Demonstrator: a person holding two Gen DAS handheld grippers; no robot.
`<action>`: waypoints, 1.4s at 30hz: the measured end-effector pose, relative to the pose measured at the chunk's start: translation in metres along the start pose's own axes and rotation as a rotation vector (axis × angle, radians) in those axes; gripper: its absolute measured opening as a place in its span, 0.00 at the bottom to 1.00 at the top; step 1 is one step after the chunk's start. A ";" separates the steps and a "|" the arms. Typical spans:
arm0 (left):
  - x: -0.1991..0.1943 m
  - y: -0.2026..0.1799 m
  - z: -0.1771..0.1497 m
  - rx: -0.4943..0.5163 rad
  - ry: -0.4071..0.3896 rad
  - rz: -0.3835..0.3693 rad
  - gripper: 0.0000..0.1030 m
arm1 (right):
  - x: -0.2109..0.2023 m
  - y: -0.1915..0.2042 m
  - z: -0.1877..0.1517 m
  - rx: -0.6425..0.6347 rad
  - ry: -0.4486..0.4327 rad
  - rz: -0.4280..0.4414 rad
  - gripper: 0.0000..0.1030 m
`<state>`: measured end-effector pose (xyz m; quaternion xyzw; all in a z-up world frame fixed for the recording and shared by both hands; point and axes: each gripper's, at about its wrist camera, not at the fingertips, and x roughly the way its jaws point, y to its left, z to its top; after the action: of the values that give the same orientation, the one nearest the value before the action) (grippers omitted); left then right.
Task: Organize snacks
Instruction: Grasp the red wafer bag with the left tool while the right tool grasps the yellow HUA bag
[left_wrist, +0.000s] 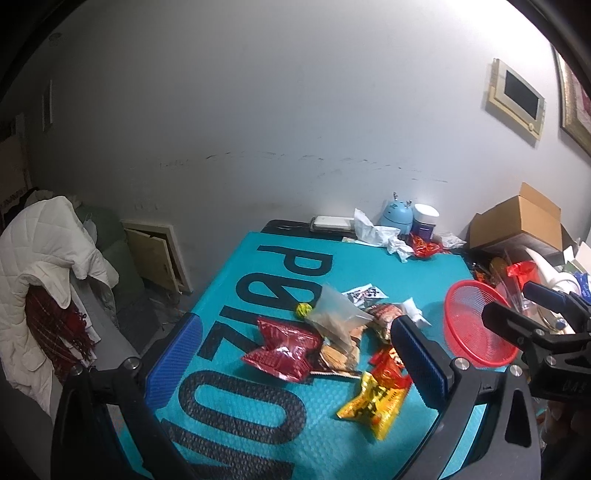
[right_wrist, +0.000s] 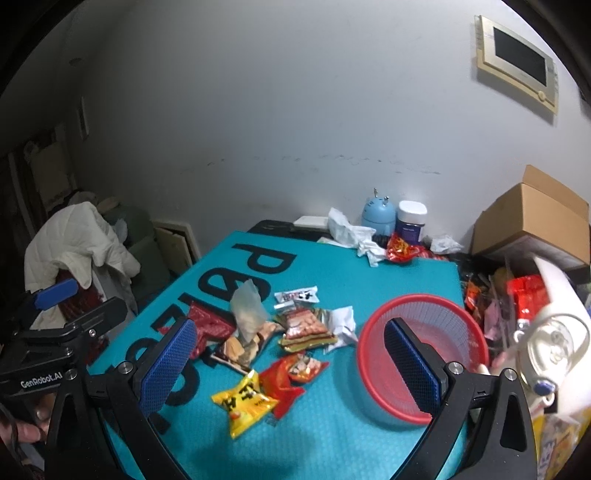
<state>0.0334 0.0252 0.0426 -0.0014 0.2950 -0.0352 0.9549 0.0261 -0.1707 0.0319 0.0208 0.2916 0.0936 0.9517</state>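
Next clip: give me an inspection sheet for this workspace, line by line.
Surface: teal mat with large black letters covers the table.
Job's things: snack packets heaped mid-mat, yellow packet nearest; red basket empty, to their right.
Clutter: crumpled white paper, blue round gadget, white-lidded jar at the far edge.
Grippers: left gripper and right gripper open, holding nothing, above the mat.
Cables: nothing seen.
Surroundings: cardboard box right, white jacket over a chair left, wall panel.

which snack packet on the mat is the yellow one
The yellow packet, nearest the camera at the pile's front edge, beside an orange-red packet; the others are red, brown, clear or white.
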 end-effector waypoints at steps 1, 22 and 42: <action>0.004 0.001 0.001 0.000 0.004 0.000 1.00 | 0.004 0.001 0.001 -0.001 0.003 0.003 1.00; 0.104 0.028 -0.017 0.003 0.192 -0.057 1.00 | 0.100 0.010 -0.018 0.000 0.169 0.053 0.98; 0.185 0.026 -0.051 0.056 0.397 -0.167 0.71 | 0.128 0.016 -0.044 -0.002 0.247 0.110 0.91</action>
<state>0.1589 0.0392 -0.1047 0.0074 0.4751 -0.1219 0.8714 0.1027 -0.1313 -0.0733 0.0241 0.4050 0.1477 0.9020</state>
